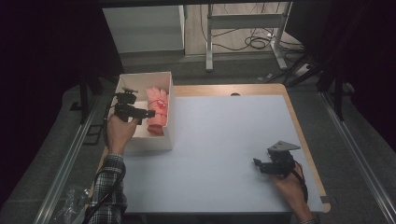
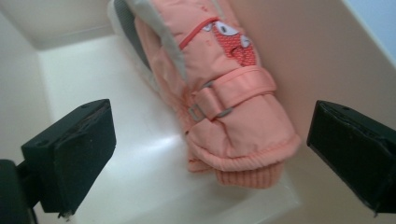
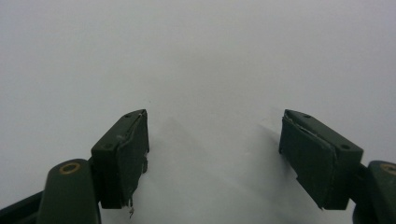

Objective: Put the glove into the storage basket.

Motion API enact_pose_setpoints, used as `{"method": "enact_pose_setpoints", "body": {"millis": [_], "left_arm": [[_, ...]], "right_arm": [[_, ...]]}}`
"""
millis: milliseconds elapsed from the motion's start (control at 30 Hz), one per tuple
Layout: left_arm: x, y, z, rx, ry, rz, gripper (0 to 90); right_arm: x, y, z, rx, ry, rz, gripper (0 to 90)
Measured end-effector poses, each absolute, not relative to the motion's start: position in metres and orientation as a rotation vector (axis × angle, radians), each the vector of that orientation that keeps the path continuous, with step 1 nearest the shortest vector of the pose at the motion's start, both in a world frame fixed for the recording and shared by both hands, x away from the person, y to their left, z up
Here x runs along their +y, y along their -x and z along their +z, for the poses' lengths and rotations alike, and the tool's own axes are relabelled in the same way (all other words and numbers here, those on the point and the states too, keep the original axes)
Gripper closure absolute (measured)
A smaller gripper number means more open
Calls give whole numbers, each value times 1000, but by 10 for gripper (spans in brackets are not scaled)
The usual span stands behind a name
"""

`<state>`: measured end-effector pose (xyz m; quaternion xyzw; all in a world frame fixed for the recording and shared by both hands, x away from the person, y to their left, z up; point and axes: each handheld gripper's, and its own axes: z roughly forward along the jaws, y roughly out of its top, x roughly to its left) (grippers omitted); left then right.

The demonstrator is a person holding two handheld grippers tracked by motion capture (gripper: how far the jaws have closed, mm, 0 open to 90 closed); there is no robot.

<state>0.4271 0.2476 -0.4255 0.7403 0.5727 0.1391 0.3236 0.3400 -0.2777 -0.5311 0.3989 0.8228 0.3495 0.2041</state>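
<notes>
Glove: soft, puffy pink cloth, ribbed knit cuff
Box: smooth white, a bit shiny inside
Worktop: flat, matt pale grey, wood edge
Left gripper: black, matt, rough pads

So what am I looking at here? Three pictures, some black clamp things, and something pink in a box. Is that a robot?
No robot arm here: a person stands at a table holding a hand-held clamp, called a gripper, in each hand. The wide picture comes from a camera fixed above the table. The other two come from small cameras riding on the grippers, each looking out along its own two black jaws.

The left gripper hangs over an open white box at the table's left edge. Inside the box lies a pink padded glove with a strap and a knitted cuff, resting against one wall. The jaws stand wide apart on either side of it and do not touch it, so nothing is held.

The right gripper sits low over bare table, near the right front corner, jaws open too and holding nothing.
</notes>
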Motion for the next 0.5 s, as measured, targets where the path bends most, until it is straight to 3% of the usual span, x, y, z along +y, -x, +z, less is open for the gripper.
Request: {"method": "enact_pose_setpoints", "body": {"millis": [500], "left_arm": [[203, -398, -394, 1215, -2035, 403, 9]], "right_arm": [[-278, -340, -531, 2294, -1112, 973, 241]]}}
